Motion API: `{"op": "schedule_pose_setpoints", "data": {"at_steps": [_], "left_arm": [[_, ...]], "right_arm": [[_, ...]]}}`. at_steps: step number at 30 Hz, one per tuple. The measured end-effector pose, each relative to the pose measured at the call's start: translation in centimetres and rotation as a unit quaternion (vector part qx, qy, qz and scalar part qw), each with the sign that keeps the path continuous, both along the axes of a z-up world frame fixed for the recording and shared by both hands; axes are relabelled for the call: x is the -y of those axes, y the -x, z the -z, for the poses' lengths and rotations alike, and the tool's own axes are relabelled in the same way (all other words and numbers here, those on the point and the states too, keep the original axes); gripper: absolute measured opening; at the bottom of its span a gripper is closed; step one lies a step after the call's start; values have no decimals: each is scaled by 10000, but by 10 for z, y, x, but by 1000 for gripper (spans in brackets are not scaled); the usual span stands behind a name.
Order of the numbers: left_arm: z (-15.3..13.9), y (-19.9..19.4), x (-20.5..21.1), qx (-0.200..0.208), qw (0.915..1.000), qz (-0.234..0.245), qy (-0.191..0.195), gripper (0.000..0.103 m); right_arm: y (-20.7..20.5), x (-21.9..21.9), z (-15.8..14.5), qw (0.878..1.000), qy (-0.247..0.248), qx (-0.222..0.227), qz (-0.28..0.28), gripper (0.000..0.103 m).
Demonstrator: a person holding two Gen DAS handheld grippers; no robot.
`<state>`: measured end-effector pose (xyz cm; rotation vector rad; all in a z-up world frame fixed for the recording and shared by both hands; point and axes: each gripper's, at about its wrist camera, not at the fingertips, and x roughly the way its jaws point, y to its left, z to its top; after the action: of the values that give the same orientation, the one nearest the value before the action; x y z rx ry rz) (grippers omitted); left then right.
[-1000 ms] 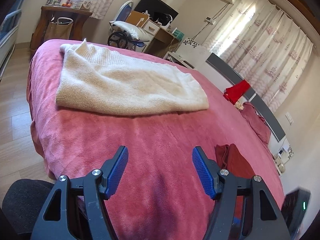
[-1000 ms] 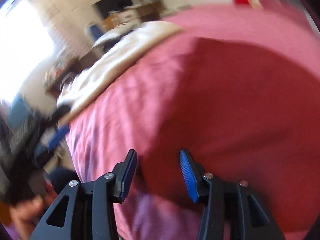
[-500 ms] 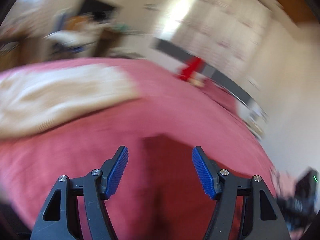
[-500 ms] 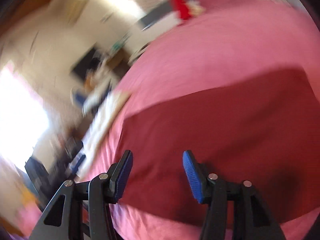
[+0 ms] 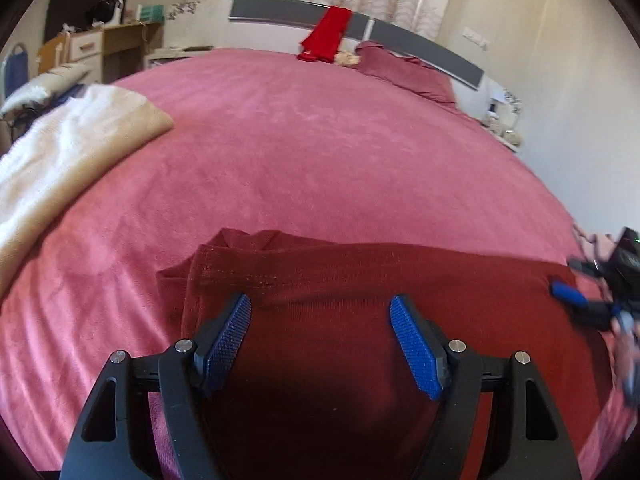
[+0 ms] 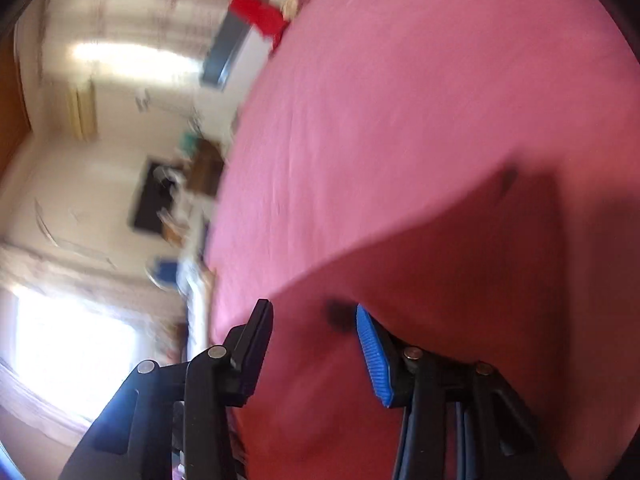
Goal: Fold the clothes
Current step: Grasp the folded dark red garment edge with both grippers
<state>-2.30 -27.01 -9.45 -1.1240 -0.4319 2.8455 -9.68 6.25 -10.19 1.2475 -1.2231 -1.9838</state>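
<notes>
In the left wrist view, the left gripper [image 5: 320, 336] hangs over a dark red garment [image 5: 360, 280] with its blue pads spread wide and nothing between them. The garment lies flat on the pink bedspread [image 5: 320, 140], at the near edge of the bed, its stitched hem running across just beyond the fingertips. Left of the garment, well apart from it, a cream sweater [image 5: 68, 148] rests folded on the same bedspread. Beyond the garment, at the far end of the bed, a bright red cloth [image 5: 330, 34] drapes over the headboard [image 5: 420, 44]. At the garment's right corner the right gripper [image 5: 600, 292] shows, partly blurred.

In the right wrist view, which is tilted and smeared by motion, the right gripper [image 6: 316, 332] sits low over the dark red garment [image 6: 460, 280], its fingers parted and holding nothing. The garment's edge runs diagonally across the pink bedspread [image 6: 400, 100]. The bright red cloth [image 6: 258, 14] appears far beyond the garment.
</notes>
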Motion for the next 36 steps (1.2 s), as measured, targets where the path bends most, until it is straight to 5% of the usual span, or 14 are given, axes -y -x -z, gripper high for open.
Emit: {"op": "schedule_pose_setpoints", "data": {"at_steps": [2,6,8,13,17,21,24,27,29,36], "left_arm": [[0,-1,3,-44,9999,18,-143,74],[-11,-5,5,-38,9995,-74,-301,74],[-22,-17,-2,-129,9994,-193,-245,75],[-42,-56,-36,-570,9983,-53,140,80],[-9,-62,-22,355,9969,-274,645,80],[-13,-93,22,474,9947,-909,-65,81],[-24,-126,45,157,9847,-1570,-740,81],[-23,-143,55,136,9736,-1927,-1214,81],[-21,-139,61,345,9725,-1897,-1304,81],[-25,-99,68,981,9813,-985,-1332,85]], "right_arm": [[-5,-23,-6,9991,-1,-85,426,33],[-29,-57,-30,9915,-131,-389,1233,45],[-54,-38,-41,9951,108,-571,799,45],[-111,39,-33,9960,-417,-471,-637,46],[-123,38,-1,9969,-664,-156,-384,36],[-145,-15,-16,9940,-710,-71,827,44],[-162,-20,-42,9883,-1324,-287,699,47],[-172,-19,-47,9900,-1330,-300,365,47],[-166,-9,-42,9919,-1221,-266,230,47],[-157,-88,-42,9886,-1497,-62,-159,47]]}}
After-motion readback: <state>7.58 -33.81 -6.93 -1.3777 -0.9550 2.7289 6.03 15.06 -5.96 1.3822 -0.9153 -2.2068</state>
